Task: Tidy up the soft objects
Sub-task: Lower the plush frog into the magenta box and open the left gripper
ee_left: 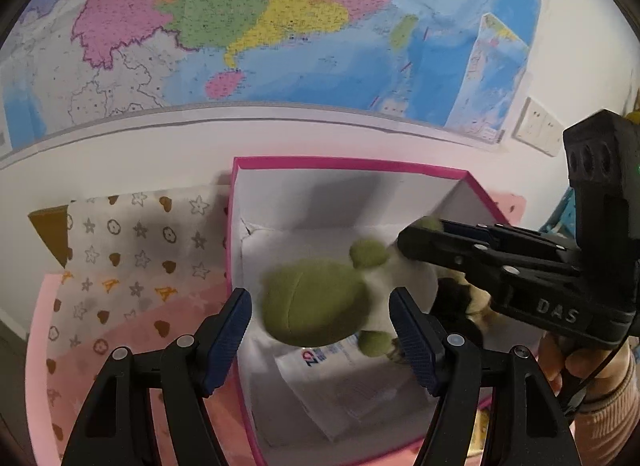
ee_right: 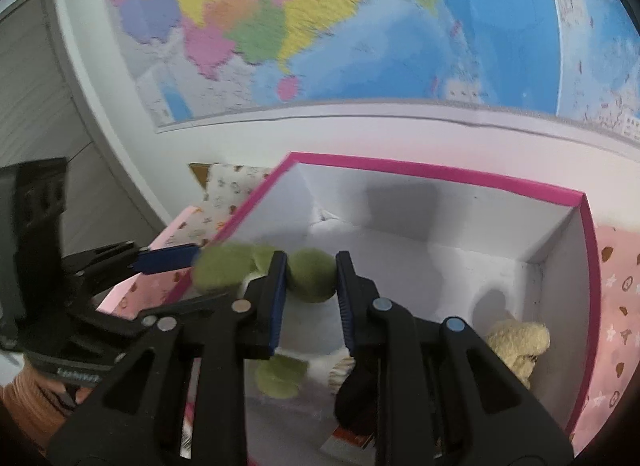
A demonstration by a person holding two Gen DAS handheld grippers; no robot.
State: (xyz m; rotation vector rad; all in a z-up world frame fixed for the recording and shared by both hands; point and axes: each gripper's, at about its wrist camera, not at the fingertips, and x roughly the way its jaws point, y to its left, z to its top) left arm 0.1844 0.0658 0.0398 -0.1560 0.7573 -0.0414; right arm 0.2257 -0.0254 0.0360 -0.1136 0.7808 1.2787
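Note:
A green and white plush toy (ee_left: 316, 302) hangs over the open pink box (ee_left: 352, 165). My right gripper (ee_right: 311, 284) is shut on one green limb of the plush (ee_right: 312, 274) and holds it above the box's white inside (ee_right: 440, 225). In the left wrist view the right gripper (ee_left: 416, 238) reaches in from the right. My left gripper (ee_left: 320, 330) is open, its jaws on either side of the plush's green head without touching it. In the right wrist view the left gripper (ee_right: 172, 258) shows at the left by the box wall.
A cream plush (ee_right: 518, 346) lies in the box's right corner, with white packets (ee_left: 344, 378) on the box floor. The box stands on a pink and white patterned cloth (ee_left: 132, 266). A wall map (ee_left: 260, 25) hangs behind, and a wall socket (ee_left: 540, 129) at the right.

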